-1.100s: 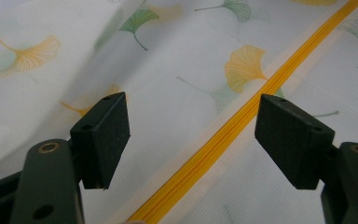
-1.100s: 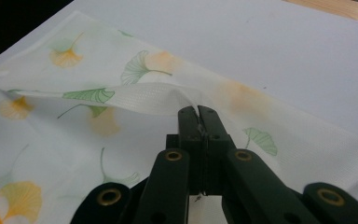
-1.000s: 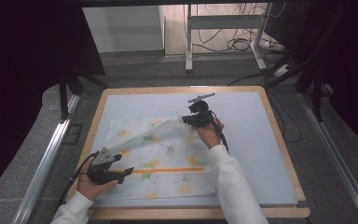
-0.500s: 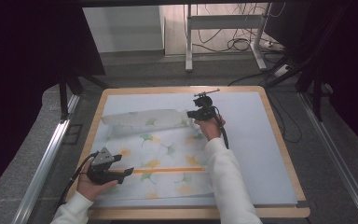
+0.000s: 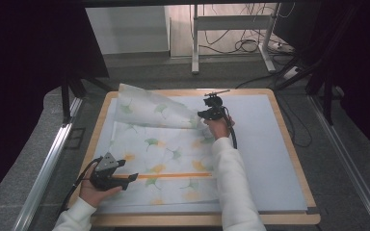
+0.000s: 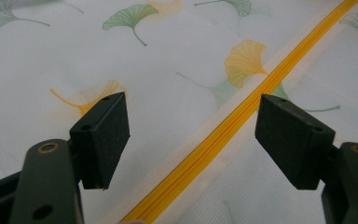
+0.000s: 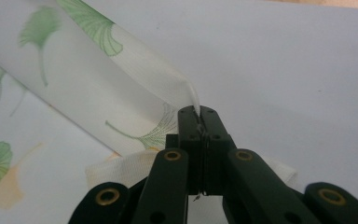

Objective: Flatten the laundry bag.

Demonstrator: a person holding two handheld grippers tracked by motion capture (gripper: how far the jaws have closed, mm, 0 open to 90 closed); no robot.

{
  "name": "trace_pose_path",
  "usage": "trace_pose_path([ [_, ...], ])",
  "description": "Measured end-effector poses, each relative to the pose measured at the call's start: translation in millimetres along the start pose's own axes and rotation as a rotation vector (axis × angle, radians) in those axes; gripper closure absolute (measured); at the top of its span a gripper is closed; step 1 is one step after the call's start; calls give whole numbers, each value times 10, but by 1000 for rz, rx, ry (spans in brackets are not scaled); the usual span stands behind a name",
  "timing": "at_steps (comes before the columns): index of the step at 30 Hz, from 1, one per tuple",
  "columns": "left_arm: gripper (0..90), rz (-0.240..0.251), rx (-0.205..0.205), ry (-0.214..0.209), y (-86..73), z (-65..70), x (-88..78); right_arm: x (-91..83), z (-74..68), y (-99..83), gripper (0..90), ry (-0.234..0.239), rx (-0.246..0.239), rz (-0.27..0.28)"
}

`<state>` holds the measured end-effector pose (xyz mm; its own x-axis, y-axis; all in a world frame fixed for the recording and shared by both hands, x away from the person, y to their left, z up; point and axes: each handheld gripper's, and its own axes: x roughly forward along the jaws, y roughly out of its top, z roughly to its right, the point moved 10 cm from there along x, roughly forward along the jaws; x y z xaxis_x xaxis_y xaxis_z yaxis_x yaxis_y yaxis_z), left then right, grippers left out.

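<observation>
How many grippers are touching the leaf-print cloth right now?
1. The right gripper is clamped on a cloth corner at the far side; the left gripper hovers open above the orange zipper.

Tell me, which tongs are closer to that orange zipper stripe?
Left. The left tongs hover open right over the orange zipper; the right tongs pinch the cloth's far corner.

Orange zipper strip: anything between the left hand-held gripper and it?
Nothing visible. The left hand-held gripper stands open, its jaws on either side of the orange zipper strip on the leaf-print cloth.
</observation>
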<state>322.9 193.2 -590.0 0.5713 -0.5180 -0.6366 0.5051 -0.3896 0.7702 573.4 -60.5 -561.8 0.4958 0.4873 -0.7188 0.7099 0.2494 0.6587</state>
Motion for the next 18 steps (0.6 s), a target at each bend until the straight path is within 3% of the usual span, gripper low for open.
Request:
trace_pose_path([
  [2, 257, 0, 1, 1, 0, 3, -1, 33, 19, -5, 860, -7, -2, 1],
  [6, 254, 1, 5, 5, 2, 1, -4, 19, 79, 34, 557, -88, -24, 32],
  [9, 254, 0, 5, 5, 2, -2, -2, -148, 74, 115, 484, -114, -35, 81],
  [11, 254, 0, 5, 5, 2, 0, -2, -190, 64, 132, 480, -114, -40, 97],
  [15, 253, 6, 2, 8, 11, -6, -14, -451, -57, 179, 479, -84, -67, 173],
  [18, 253, 3, 4, 7, 9, -5, -6, -584, -217, 128, 572, -29, -121, 184],
])
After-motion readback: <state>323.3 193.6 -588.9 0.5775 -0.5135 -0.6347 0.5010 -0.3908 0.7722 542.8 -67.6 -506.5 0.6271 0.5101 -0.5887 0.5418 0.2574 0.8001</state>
